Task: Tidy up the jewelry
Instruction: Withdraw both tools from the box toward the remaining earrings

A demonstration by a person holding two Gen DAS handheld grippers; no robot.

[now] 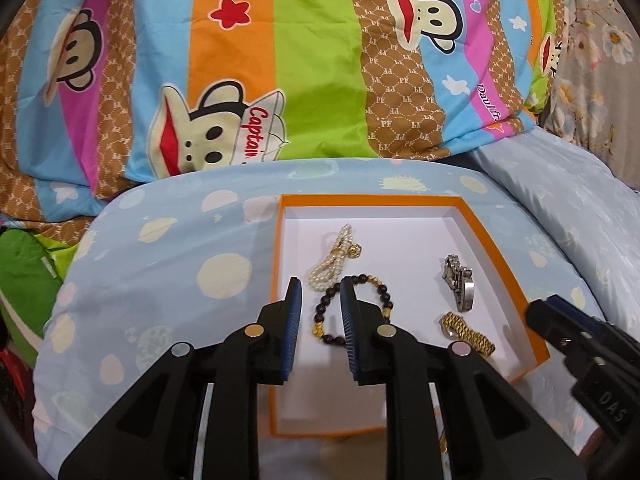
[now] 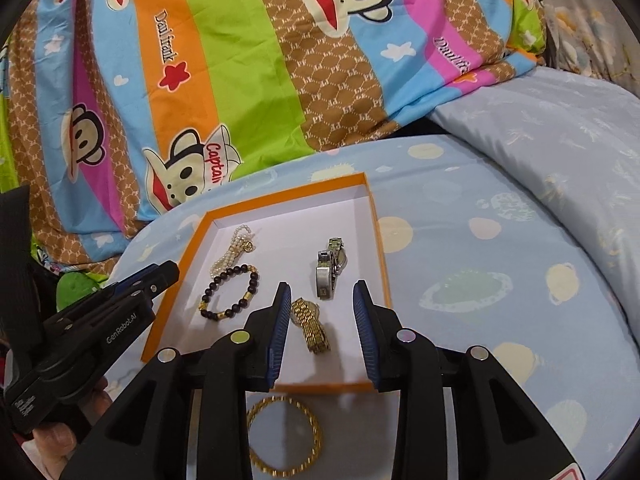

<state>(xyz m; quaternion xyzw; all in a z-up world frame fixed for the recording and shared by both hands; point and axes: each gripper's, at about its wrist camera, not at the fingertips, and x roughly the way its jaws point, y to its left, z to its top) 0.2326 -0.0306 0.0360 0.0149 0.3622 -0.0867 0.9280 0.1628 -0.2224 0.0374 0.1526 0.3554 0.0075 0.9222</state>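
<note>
While both grippers hover part-open and empty over the orange box (image 2: 384, 264), a gold bangle (image 2: 285, 436) lies outside.

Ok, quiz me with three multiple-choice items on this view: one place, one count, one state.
1. Where is the gold chain bracelet?
A. On the bedsheet outside the orange box
B. Inside the box
C. In the right gripper

2. How many pieces lie inside the box?
A. Two
B. Four
C. Six

3. The left gripper is:
A. Shut on the dark bead bracelet
B. Open, holding nothing
C. Shut on the pearl strand

Answers: 1 A, it lies before the box's near wall. 2 B: pearls, beads, silver watch, gold watch. 3 B, its pads stand apart, gripping nothing.
</note>
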